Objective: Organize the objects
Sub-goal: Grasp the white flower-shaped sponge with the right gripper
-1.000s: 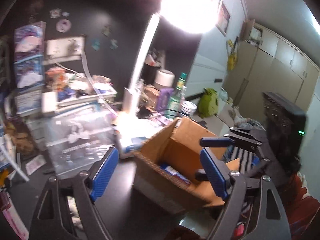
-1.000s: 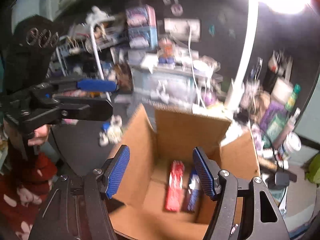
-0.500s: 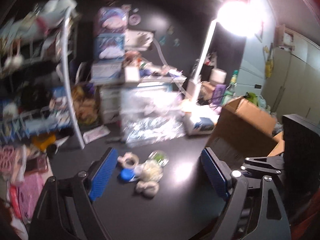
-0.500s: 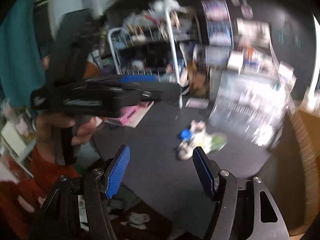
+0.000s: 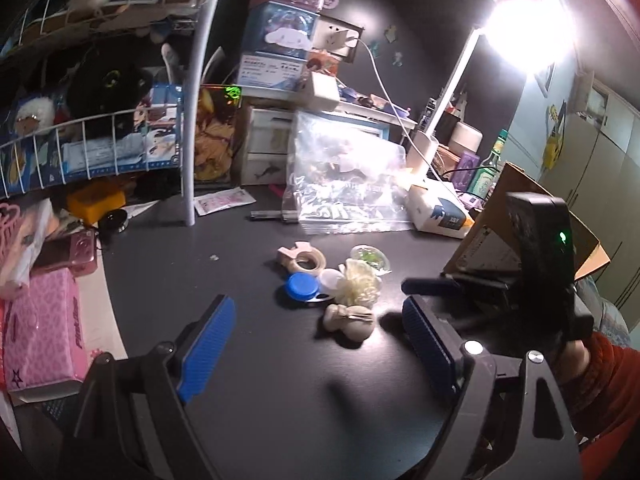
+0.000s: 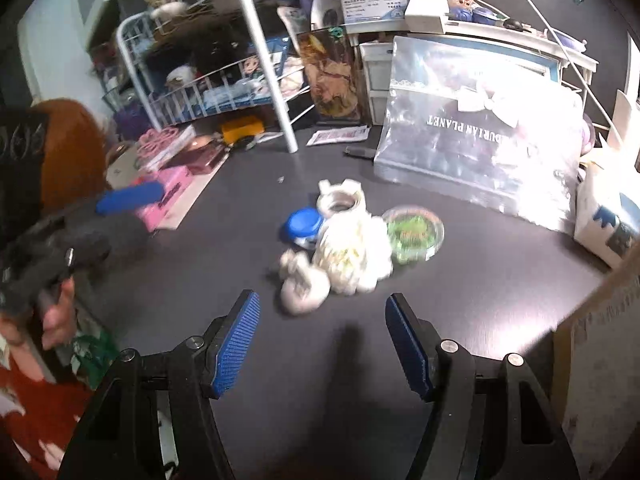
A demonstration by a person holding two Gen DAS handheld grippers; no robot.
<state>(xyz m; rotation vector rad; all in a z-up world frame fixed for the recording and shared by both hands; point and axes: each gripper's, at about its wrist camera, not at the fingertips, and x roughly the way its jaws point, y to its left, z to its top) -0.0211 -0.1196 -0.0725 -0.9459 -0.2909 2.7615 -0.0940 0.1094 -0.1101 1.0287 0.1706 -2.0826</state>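
1. The brown cardboard box (image 5: 520,216), which filled both views a second ago, now sits at the right edge.
2. Both the left gripper (image 5: 316,354) and right gripper (image 6: 322,342) are wide apart and empty, facing the desk's small clutter.
3. Likely next pick: the nearest beige lumpy piece (image 6: 304,284), calling for a short descent.

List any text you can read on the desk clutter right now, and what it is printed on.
"DURIAN PLANET", seen upside down: clear plastic bag leaning at the back of the desk.
Blue lettering on the white tissue box: too blurred to read.
Printed label on the stacked drawer box: too small to read.
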